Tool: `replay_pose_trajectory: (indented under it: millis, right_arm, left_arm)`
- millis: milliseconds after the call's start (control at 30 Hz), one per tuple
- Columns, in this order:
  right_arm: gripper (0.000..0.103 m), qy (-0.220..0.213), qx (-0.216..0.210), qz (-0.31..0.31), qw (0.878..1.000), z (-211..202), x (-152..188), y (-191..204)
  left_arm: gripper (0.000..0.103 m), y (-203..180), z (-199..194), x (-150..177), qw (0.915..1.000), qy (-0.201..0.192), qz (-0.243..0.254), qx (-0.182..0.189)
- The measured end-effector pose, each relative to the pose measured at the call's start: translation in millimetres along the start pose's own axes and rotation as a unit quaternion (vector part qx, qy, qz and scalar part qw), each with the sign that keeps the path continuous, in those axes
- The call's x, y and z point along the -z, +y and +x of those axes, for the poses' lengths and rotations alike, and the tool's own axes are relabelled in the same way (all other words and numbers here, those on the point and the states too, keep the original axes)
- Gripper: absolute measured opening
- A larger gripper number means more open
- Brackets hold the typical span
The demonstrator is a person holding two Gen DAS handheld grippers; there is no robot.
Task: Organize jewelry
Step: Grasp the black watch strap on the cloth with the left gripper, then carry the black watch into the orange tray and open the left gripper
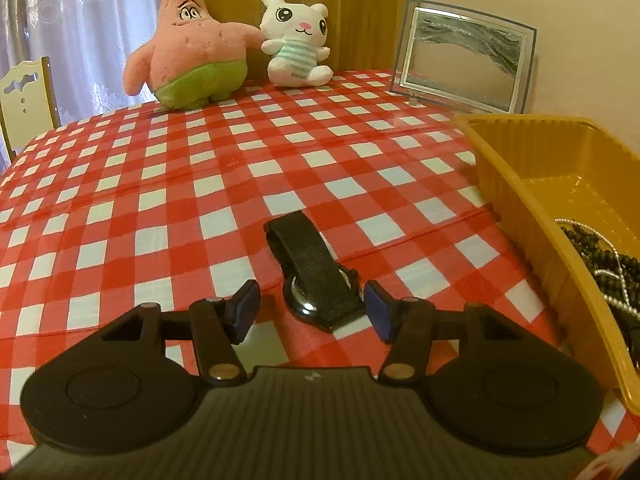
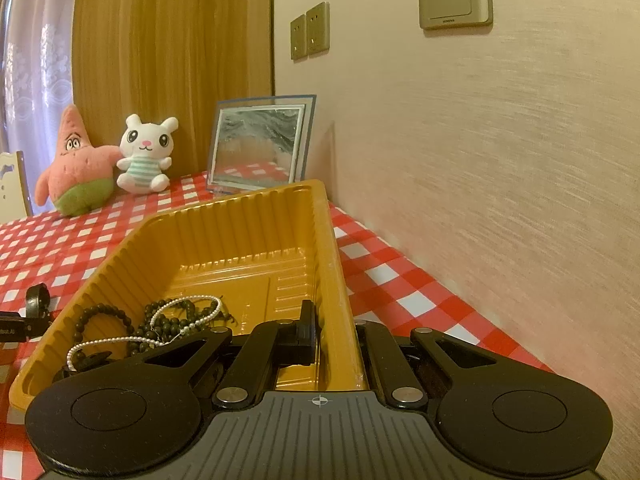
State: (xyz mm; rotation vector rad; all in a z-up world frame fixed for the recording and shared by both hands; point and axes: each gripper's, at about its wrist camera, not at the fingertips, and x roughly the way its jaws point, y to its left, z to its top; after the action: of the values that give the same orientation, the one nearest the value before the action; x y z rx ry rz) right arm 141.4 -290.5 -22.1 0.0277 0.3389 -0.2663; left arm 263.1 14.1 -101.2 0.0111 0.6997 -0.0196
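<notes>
A: While the left gripper (image 1: 310, 314) sits low over the checked tablecloth (image 1: 160, 184), its jaws stand spread, one blue pad either side of the black watch (image 1: 316, 284), which lies flat on the cloth, left of the tray.

B: Right gripper (image 2: 336, 336)?

A: Clamped on the near right wall of the yellow tray (image 2: 248, 240), one finger inside, one outside. Dark bead strands (image 2: 168, 324) and a pearl string (image 2: 132, 338) lie tangled in the tray's near left corner.
</notes>
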Motion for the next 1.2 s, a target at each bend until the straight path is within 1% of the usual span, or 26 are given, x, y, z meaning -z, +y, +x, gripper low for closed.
replay_pose_trajectory:
  millis: [133,167,200,233,367,533,767,900,1033,1133,1200]
  right_arm:
    - [0.005,0.000,0.000,-0.002,1.000,0.1,0.2,0.4]
    - [0.005,0.000,0.000,-0.002,1.000,0.1,0.0,0.3]
    - [0.005,0.000,0.000,-0.002,1.000,0.2,0.1,0.0]
    - [0.005,0.000,0.000,-0.001,1.000,0.4,0.4,-0.1]
    - [0.005,0.000,0.000,-0.002,1.000,1.0,0.5,0.7]
    - [0.005,0.000,0.000,-0.003,1.000,0.8,0.7,0.5]
    - [0.005,-0.001,0.001,-0.004,1.000,0.7,0.3,0.4]
    - [0.005,-0.001,0.000,-0.004,1.000,0.6,0.4,1.4]
    - [0.005,-0.002,0.001,-0.005,1.000,0.0,0.1,3.2]
    - [0.005,-0.003,0.001,-0.005,1.000,-0.4,0.4,3.8]
    - [0.005,-0.002,0.000,-0.004,1.000,-0.9,0.5,3.8]
  left_arm:
    - [0.055,-2.3,7.6,-3.4,1.0000,-0.004,-0.004,0.006]
    - [0.049,-1.6,8.7,-4.2,0.9999,-0.004,-0.008,0.009]
    - [0.046,-0.9,9.3,-4.7,0.9998,-0.005,-0.010,0.015]
    - [0.041,-0.9,9.5,-5.1,0.9998,-0.006,-0.010,0.013]
    - [0.040,-1.9,8.4,-4.3,0.9999,-0.009,-0.005,0.014]
    - [0.039,-1.0,3.9,-3.7,0.9999,0.000,-0.006,0.016]
    - [0.039,-2.7,-18.1,-6.9,0.9994,-0.010,-0.011,0.031]
    - [0.039,-8.3,-35.3,-14.8,0.9985,-0.017,-0.014,0.051]
    - [0.039,-24.3,-56.8,-26.0,0.9963,-0.028,-0.002,0.081]
    - [0.039,-42.0,-70.2,-34.8,0.9926,-0.036,0.009,0.116]
    - [0.039,-55.2,-76.4,-39.1,0.9884,-0.039,0.015,0.146]
